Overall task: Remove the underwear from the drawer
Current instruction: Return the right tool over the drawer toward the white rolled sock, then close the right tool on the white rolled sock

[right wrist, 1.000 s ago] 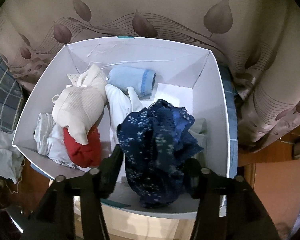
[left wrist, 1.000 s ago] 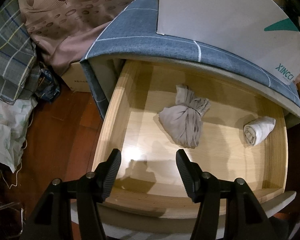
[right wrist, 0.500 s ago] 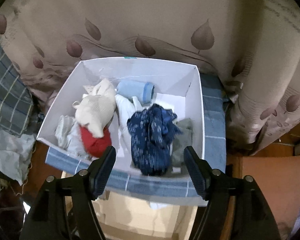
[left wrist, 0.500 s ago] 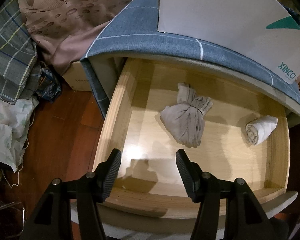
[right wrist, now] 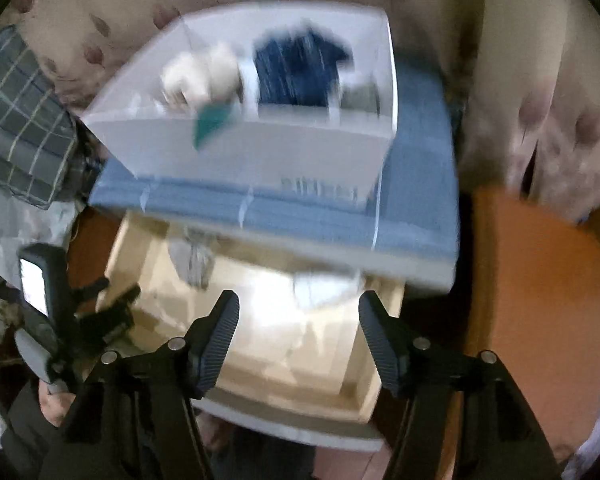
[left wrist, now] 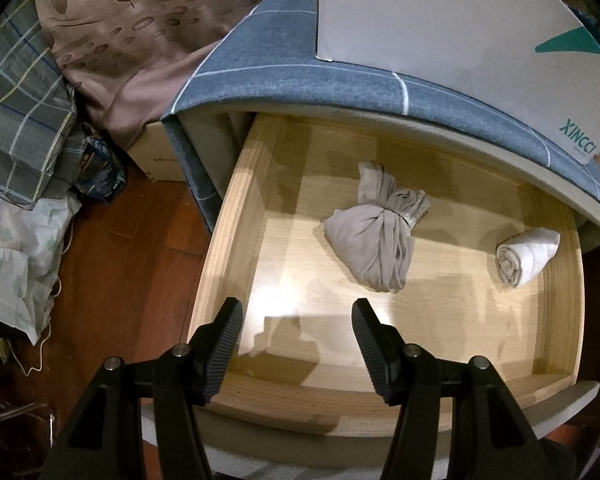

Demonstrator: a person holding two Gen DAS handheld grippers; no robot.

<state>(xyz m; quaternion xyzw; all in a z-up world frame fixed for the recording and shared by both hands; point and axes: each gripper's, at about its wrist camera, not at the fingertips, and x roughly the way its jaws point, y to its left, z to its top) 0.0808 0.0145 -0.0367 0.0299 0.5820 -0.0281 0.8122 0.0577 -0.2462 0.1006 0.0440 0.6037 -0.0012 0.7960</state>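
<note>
While the left gripper (left wrist: 296, 316) hovers over the open drawer (left wrist: 236, 216) about as it did half a second ago, fingers spread and holding nothing, the right wrist view has changed a lot. Right gripper (right wrist: 298, 312) has pulled back and away from the white box (right wrist: 260, 152): before, the box filled mid-frame; now it sits in the upper centre, heavily motion-blurred, with the drawer (right wrist: 284, 344) in view below it. Right fingers are spread, empty. Navy patterned underwear (right wrist: 300, 72) lies inside the box, a cream piece (right wrist: 200, 76) to its left.

Left wrist view: drawer contents unmoved. Beige knotted underwear (left wrist: 374, 236) lies mid-frame on the drawer floor; white rolled piece (left wrist: 526, 256) lies at right, near the drawer's side wall, well apart from the beige one. Box (left wrist: 440, 28) sits at upper right on the blue checked cabinet top (left wrist: 268, 64). Left gripper (right wrist: 112, 304) shows at lower left of the right wrist view, blurred.
</note>
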